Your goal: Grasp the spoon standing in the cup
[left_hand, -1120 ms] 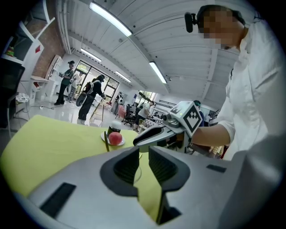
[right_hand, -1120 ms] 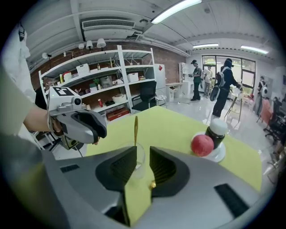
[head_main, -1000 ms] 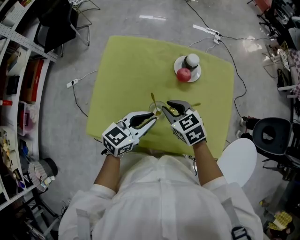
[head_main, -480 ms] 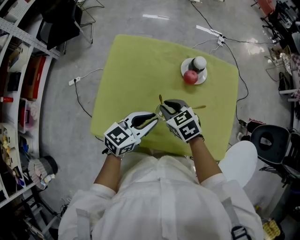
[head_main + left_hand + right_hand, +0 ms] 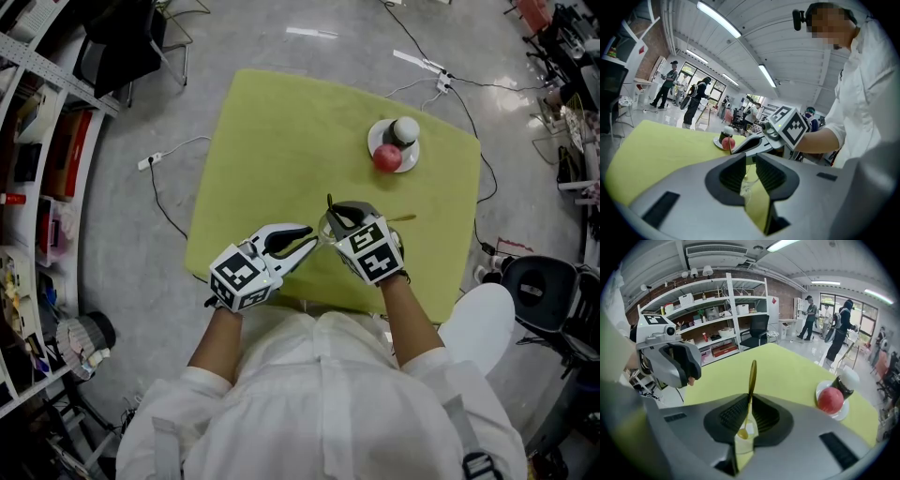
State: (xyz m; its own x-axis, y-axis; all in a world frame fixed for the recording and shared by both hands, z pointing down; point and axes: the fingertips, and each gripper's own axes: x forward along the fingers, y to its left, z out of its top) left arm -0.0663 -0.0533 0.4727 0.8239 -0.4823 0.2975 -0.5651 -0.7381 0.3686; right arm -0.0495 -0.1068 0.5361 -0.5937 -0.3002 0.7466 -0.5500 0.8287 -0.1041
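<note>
A clear glass cup (image 5: 325, 228) stands near the front of the yellow-green table (image 5: 272, 141), with a gold spoon (image 5: 330, 203) upright in it. My left gripper (image 5: 312, 240) comes in from the left and is shut on the cup's wall (image 5: 749, 185). My right gripper (image 5: 339, 217) is above the cup. In the right gripper view the spoon's handle (image 5: 752, 373) rises between the closing jaws, the pads (image 5: 733, 413) press on it, and the cup (image 5: 744, 437) sits below. The left gripper view shows my left gripper (image 5: 750, 171) with its jaws narrow.
A white plate (image 5: 378, 134) at the table's back right holds a red apple (image 5: 387, 158) and a dark jar with a white lid (image 5: 405, 129). A second gold spoon (image 5: 401, 217) lies to the right of my right gripper. Shelves stand left, chairs right, cables cross the floor.
My right gripper has moved left over the cup and its jaws have narrowed around the spoon's handle. The left gripper has stayed at the cup.
</note>
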